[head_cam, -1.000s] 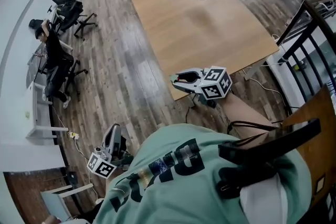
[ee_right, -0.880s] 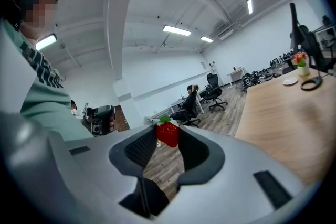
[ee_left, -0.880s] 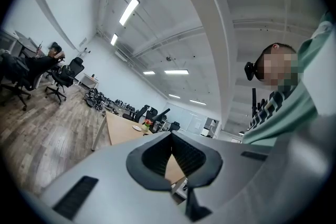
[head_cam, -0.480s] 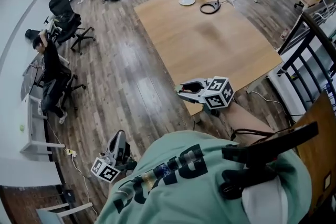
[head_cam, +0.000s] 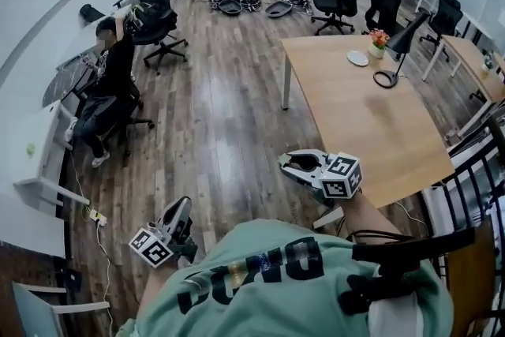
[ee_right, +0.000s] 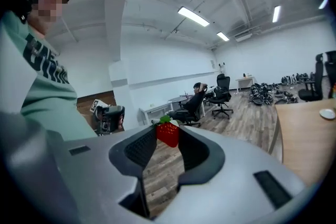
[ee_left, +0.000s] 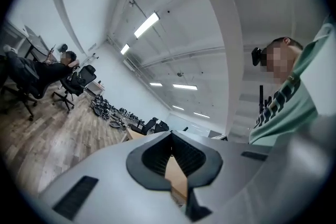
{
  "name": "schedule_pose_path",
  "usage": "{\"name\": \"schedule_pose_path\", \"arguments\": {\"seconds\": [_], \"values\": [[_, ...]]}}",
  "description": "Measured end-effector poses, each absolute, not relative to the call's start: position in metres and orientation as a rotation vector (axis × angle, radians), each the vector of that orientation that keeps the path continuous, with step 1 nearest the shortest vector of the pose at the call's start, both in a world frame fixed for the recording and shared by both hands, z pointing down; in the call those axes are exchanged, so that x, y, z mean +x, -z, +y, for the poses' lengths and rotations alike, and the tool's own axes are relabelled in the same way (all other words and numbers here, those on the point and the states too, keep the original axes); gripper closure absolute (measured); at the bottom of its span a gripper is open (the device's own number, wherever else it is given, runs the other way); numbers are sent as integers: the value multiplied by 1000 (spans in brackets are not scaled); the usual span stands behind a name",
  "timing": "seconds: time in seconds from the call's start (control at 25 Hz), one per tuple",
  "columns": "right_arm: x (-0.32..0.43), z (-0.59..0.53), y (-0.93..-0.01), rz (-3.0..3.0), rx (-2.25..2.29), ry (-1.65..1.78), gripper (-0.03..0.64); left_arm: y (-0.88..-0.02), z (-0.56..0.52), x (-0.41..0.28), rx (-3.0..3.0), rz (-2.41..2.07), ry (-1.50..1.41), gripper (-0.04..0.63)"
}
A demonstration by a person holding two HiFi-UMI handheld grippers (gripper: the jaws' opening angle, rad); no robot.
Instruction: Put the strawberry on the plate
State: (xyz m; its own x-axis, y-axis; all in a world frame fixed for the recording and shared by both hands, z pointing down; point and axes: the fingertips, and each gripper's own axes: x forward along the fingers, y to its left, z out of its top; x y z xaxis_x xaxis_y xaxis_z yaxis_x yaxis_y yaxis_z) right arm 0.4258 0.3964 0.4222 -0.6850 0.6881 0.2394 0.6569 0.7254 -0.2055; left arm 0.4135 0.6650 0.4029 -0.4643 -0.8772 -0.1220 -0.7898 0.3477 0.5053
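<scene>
One fruit, one carrier: the strawberry [ee_right: 168, 133] sits pinched at the tips of the right gripper [head_cam: 288, 163], leafy cap up, pads pressing on its two sides. The left gripper [head_cam: 180, 210] hangs low by the person's left side, pads pressed together on nothing. Key relation: the plate [head_cam: 357, 58] lies at the far end of the wooden table [head_cam: 371, 126], just beside the flower pot [head_cam: 379, 40] and the desk lamp [head_cam: 388, 65], well apart from the fruit. The right gripper's jaws point out over the floor off the table's near corner, away from the plate; in the right gripper view the plate shows only at the far right edge. Judgement: the right gripper is much the nearer and must swing right and reach forward. Versus a second ago: the table and plate have slid from the middle of the head view to its right, while the grip on the fruit looks unchanged.
</scene>
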Motion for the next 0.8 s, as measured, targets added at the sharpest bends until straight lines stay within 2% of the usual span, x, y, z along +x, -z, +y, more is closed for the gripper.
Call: {"name": "schedule_pose_path", "arguments": {"seconds": [0.28,0.52,0.8], "values": [[381,398,-436,-2614,-970,-205,485,-410,673,354,1538,-2394,800,592],[328,360,-449,-2614,-1007,-260,485,-415,626,318,1539,-2383,721,592],[235,284,-439,-2592,-1132,-236,485,-388,550,239,1474,-2484,660,592]]}}
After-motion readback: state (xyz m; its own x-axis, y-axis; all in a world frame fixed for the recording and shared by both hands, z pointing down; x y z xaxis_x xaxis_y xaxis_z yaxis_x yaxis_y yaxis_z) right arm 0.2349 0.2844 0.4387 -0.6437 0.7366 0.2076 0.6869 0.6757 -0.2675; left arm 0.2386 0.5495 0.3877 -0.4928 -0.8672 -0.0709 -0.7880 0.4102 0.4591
